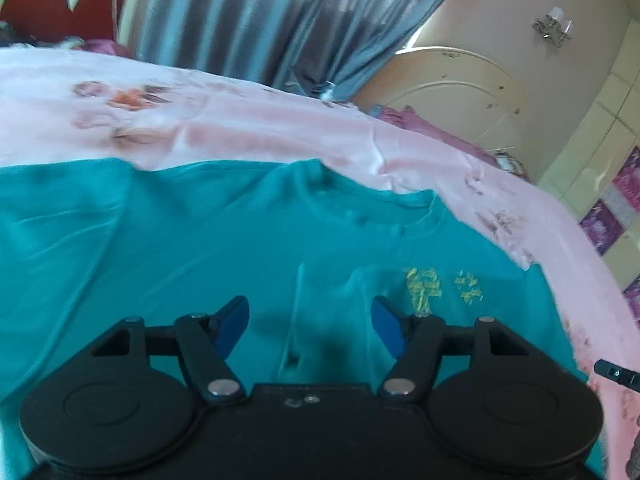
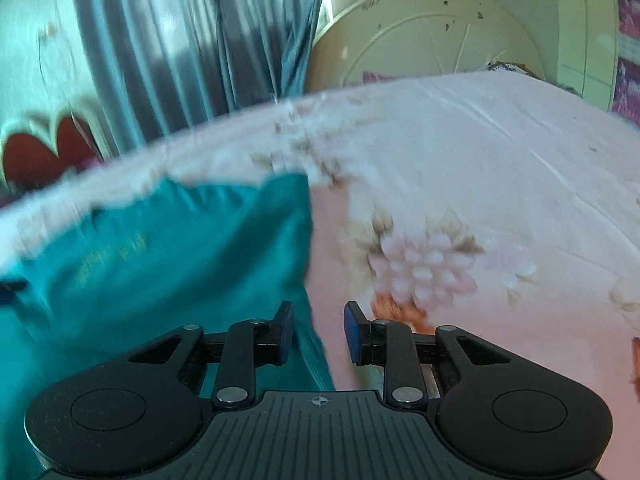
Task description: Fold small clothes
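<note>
Left gripper (image 1: pixel 310 330) fingers parted, empty, over teal cotton shirt (image 1: pixel 160 240) on pink floral bedsheet (image 1: pixel 240 128). Right gripper (image 2: pixel 319 332) fingers apart at shirt's edge, lower centre, gripping nothing. Step: regrasp for next fold; next needs pinching that edge.

Teal shirt (image 1: pixel 180 232): soft matt knit cloth, yellow print at 3 o'clock. Bedsheet (image 2: pixel 460 152): pink floral cloth, slight sheen. Left gripper (image 1: pixel 308 328): matt black plastic, shiny metal pins, blue pads (image 1: pixel 386 330). Curtain (image 2: pixel 192 40): glossy grey fabric.

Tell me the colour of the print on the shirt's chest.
Yellow print on the teal shirt; clearest in the left wrist view.
</note>
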`<state>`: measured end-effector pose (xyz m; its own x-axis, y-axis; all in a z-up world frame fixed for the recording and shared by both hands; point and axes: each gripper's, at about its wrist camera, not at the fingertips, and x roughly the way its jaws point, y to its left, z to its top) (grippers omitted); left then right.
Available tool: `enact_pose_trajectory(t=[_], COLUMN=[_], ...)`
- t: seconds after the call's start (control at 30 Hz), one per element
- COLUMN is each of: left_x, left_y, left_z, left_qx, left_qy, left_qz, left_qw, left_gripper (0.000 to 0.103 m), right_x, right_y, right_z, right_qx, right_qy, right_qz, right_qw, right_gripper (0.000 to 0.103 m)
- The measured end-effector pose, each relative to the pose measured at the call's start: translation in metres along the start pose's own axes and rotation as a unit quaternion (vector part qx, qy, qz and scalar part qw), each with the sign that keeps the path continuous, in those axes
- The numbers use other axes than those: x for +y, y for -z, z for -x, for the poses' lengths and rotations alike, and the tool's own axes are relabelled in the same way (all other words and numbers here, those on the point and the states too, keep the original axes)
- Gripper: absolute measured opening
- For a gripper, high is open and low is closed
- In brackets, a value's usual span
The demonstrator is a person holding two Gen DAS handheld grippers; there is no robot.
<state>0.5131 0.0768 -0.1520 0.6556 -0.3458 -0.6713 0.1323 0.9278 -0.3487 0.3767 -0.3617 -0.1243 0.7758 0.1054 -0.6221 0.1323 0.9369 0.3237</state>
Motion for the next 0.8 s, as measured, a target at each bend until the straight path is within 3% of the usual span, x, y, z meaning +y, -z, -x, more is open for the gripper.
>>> enact_pose_trajectory(t=[0.03, 0.13, 0.2, 0.23, 0.27, 0.33, 0.4, 0.47, 0.57, 0.7, 0.8], left_x=[0.0, -0.004, -0.008, -0.009, -0.011, -0.018, -0.01, 0.003, 0.008, 0.002, 0.001], left_y=[-0.005, -0.014, -0.015, -0.015, -0.013, -0.006, 0.0, 0.007, 0.013, 0.009, 0.007], left_z=[-0.009, -0.031, -0.035, -0.037, -0.038, -0.027, -0.008, -0.002, -0.014, -0.02, -0.012], left_qx=[0.012, 0.043, 0.048, 0.051, 0.052, 0.013, -0.039, -0.059, -0.031, -0.02, -0.036], left_qy=[0.005, 0.004, 0.005, 0.009, 0.014, -0.001, -0.016, -0.053, -0.056, -0.057, -0.094], left_qz=[-0.002, -0.019, -0.028, -0.029, -0.034, -0.06, -0.032, -0.006, 0.001, -0.017, -0.018], left_qw=[0.9999, 0.9989, 0.9984, 0.9982, 0.998, 0.9981, 0.9986, 0.9968, 0.9979, 0.998, 0.9948], left_gripper=[0.056, 0.054, 0.033, 0.006, 0.005, 0.004, 0.005, 0.004, 0.005, 0.007, 0.026], right_x=[-0.003, -0.007, -0.004, -0.005, -0.003, 0.0, 0.001, 0.003, 0.006, 0.01, 0.023], right_y=[-0.009, -0.035, -0.049, -0.053, -0.054, -0.049, -0.039, -0.036, -0.036, -0.05, -0.062], right_z=[-0.005, -0.032, -0.058, -0.069, -0.08, -0.098, -0.106, -0.104, -0.104, -0.096, -0.114], right_qx=[-0.006, -0.01, 0.007, 0.016, 0.027, 0.06, 0.07, 0.065, 0.064, 0.013, 0.019], right_qy=[-0.011, -0.01, 0.008, 0.008, 0.006, 0.018, 0.037, 0.038, 0.037, 0.02, 0.003], right_qz=[-0.023, -0.047, -0.036, -0.033, -0.029, -0.011, 0.004, 0.012, 0.028, 0.032, 0.06], right_qw=[1.0, 0.999, 0.999, 0.999, 0.999, 0.998, 0.997, 0.997, 0.997, 0.999, 0.998], right_gripper=[0.027, 0.027, 0.027, 0.027, 0.026, 0.026, 0.026, 0.026, 0.027, 0.026, 0.026])
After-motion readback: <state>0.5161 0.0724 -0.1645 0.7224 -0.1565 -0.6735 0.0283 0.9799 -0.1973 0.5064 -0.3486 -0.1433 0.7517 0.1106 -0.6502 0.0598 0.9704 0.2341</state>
